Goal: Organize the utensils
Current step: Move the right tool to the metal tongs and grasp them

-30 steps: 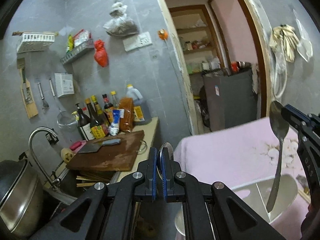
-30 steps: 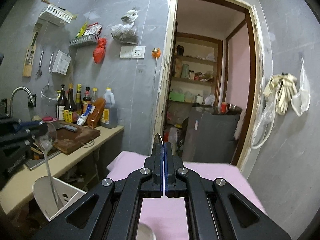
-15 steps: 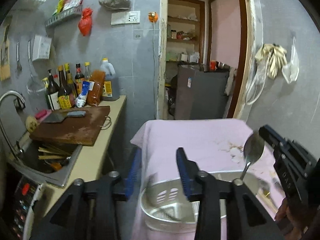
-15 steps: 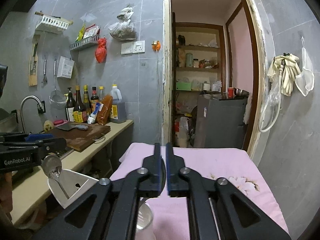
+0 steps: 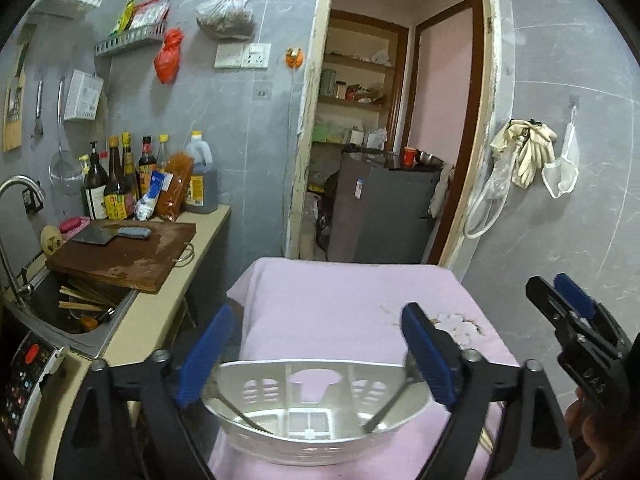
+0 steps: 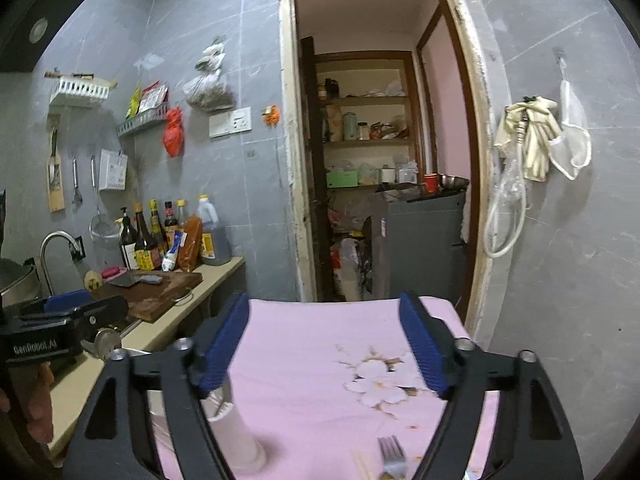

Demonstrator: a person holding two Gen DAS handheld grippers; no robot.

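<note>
While both sets of blue ribbed fingers stand wide apart and hold nothing, the left gripper point(image 5: 316, 354) hangs right over a white plastic caddy point(image 5: 320, 436), its curved wall cut with slots and split by dividers into compartments. Two slim metal handles lean inside, one spoon point(image 5: 236, 414) below the left finger, another utensil point(image 5: 390, 404) below the right finger; which compartments, I cannot tell. Over at the right gripper point(image 6: 324, 344), a white cup point(image 6: 236, 436) stands just under its left finger, and one steel fork point(image 6: 392, 458) lies low between the jaws, beside what looks like chopsticks point(image 6: 364, 466), blurred. Everything sits on a soft pink cloth point(image 6: 320, 360) with a flower print, grey tiled walls around, a wooden cutting board point(image 5: 124, 256) on the counter off to the left.
</note>
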